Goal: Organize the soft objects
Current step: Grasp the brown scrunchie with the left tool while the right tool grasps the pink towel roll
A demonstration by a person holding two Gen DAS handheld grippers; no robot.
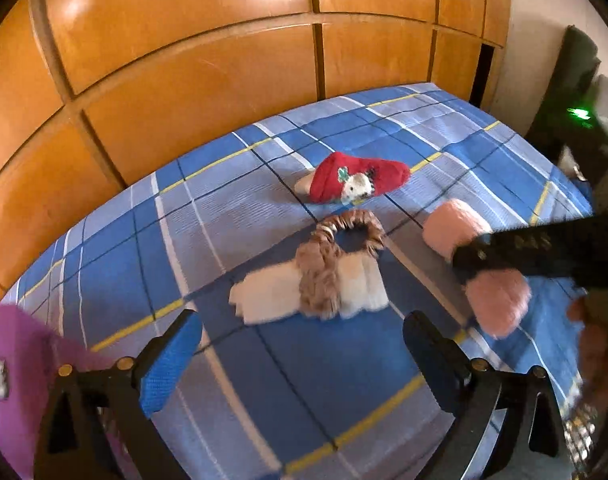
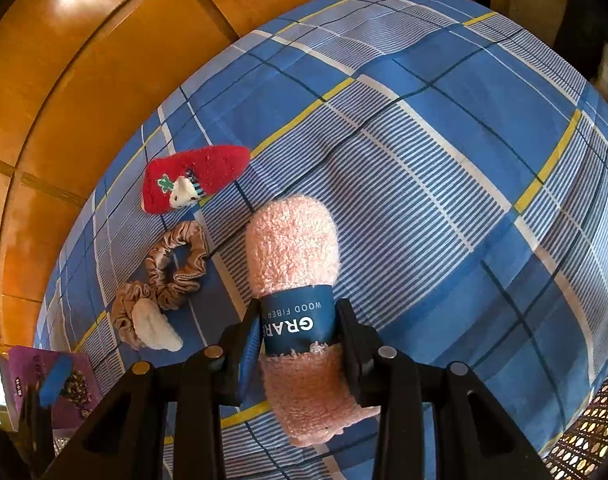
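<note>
The right gripper (image 2: 295, 336) has its fingers closed on the pink towel roll (image 2: 293, 248) at its paper band, above the bed (image 2: 444, 160). Left gripper (image 1: 299, 356) hangs wide open, empty. Carry the roll level, keeping grip firm on the band.

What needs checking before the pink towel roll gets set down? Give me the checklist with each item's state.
1. Right tool shut on the pink towel roll at its blue paper band: ok.
2. Roll held evenly: ok; fluffy ends stick out on both sides of the grip.
3. Left tool open and holding nothing: ok.
4. Bare bedspread to the right of the roll for a drop spot: ok.
5. Red sock, brown scrunchie and white fluffy piece lie apart from the roll: ok.
6. Where sorted things belong: cannot tell; the purple box only shows at the edge.
</note>
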